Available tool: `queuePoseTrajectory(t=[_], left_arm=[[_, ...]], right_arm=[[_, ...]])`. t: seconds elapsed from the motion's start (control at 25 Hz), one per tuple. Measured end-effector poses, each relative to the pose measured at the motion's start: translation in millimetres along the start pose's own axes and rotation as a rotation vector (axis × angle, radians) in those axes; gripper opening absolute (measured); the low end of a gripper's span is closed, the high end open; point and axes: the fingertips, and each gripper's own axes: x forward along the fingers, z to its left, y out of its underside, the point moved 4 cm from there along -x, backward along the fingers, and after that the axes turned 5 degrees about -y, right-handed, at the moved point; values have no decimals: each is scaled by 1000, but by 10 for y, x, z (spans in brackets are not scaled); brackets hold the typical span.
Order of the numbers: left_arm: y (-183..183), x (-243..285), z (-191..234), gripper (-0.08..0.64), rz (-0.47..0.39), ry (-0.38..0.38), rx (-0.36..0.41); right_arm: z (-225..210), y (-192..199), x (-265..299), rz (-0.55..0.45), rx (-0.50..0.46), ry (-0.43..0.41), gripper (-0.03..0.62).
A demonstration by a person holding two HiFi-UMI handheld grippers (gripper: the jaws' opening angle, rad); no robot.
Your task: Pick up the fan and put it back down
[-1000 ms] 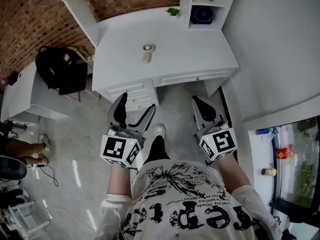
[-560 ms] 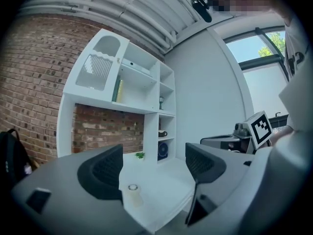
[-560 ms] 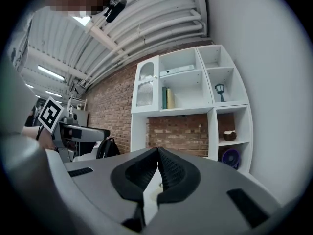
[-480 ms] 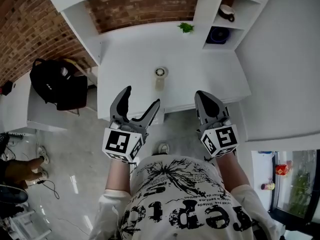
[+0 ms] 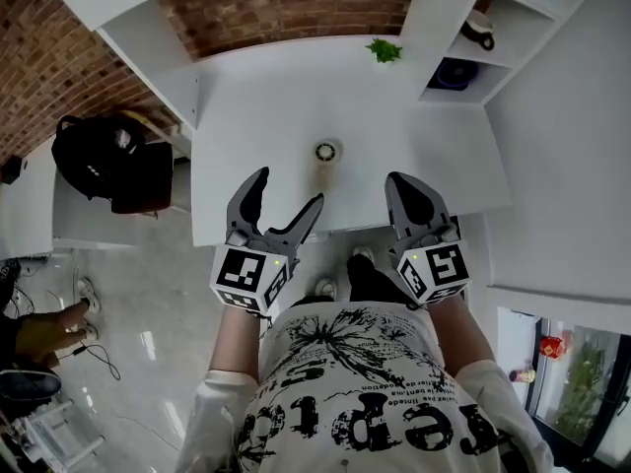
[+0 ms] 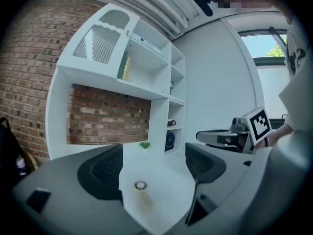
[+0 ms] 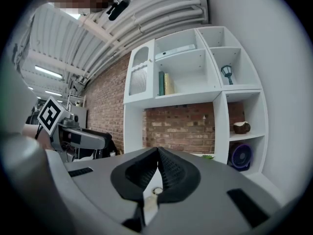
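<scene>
White counter (image 5: 246,116) under a brick wall (image 5: 286,3); the fan (image 5: 327,156) sits mid-counter. I hold 2 tools over the counter's near edge: left tool (image 5: 287,189) released, right tool (image 5: 402,187) clenched empty.

A home-style study corner is shown: a white desk (image 5: 256,116) is set against a brick wall (image 5: 286,3), and the white shelves (image 7: 188,77) above it are stocked with books (image 7: 166,83), a small lamp (image 7: 226,74) and a bowl (image 7: 241,127). A small green plant (image 5: 384,50) is placed on the desk, and a black backpack (image 5: 99,156) is seen just beside it.
</scene>
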Motion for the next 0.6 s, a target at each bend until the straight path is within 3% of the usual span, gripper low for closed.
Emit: queuePoseTrajectory(t=[0.2, 0.44, 0.6], left_arm=[[154, 573, 86, 385, 64, -35, 23], [489, 1199, 178, 385, 127, -90, -28], [903, 1672, 188, 385, 246, -88, -20]], right_arm=[[-358, 145, 426, 0, -46, -71, 15], [-731, 336, 865, 37, -99, -195, 15], [-991, 510, 1086, 71, -84, -228, 15]])
